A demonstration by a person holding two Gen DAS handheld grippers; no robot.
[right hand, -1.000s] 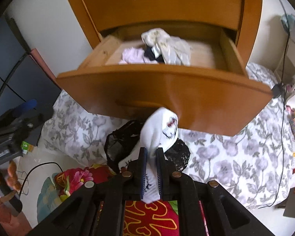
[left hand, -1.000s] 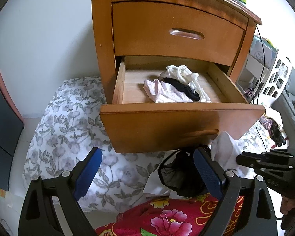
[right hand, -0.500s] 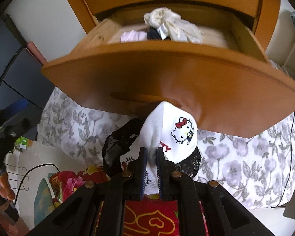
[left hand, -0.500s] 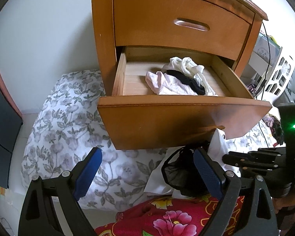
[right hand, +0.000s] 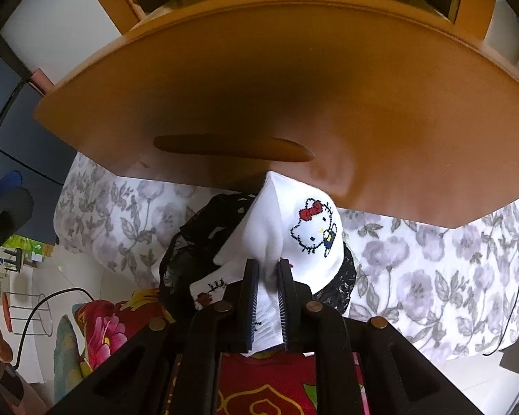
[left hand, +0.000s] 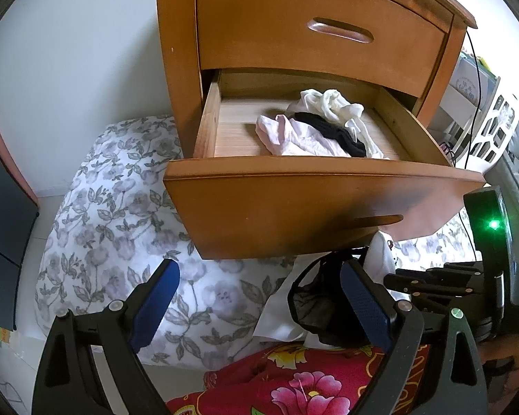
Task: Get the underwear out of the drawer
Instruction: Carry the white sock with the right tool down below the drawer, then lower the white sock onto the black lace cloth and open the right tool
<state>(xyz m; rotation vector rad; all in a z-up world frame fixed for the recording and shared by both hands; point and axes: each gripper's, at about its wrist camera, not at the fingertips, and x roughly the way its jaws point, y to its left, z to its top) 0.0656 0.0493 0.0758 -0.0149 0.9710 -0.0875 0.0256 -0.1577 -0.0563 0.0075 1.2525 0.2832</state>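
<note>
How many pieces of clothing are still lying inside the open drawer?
3 visible in the open drawer: a pale pink garment at the front, a black garment across the middle, and a cream garment behind it. More may be hidden beneath the pile.

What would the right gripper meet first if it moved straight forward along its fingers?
Probably the open drawer's wooden front, just beyond the white cartoon-cat garment that the right gripper clamps; depth is unclear.

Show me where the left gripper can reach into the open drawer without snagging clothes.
Free: the bare wood floor of the drawer, between its left side wall and the pink garment. Crowded: the middle and right, where the pink, black garment and white garment pile together. The left gripper is open.
</note>
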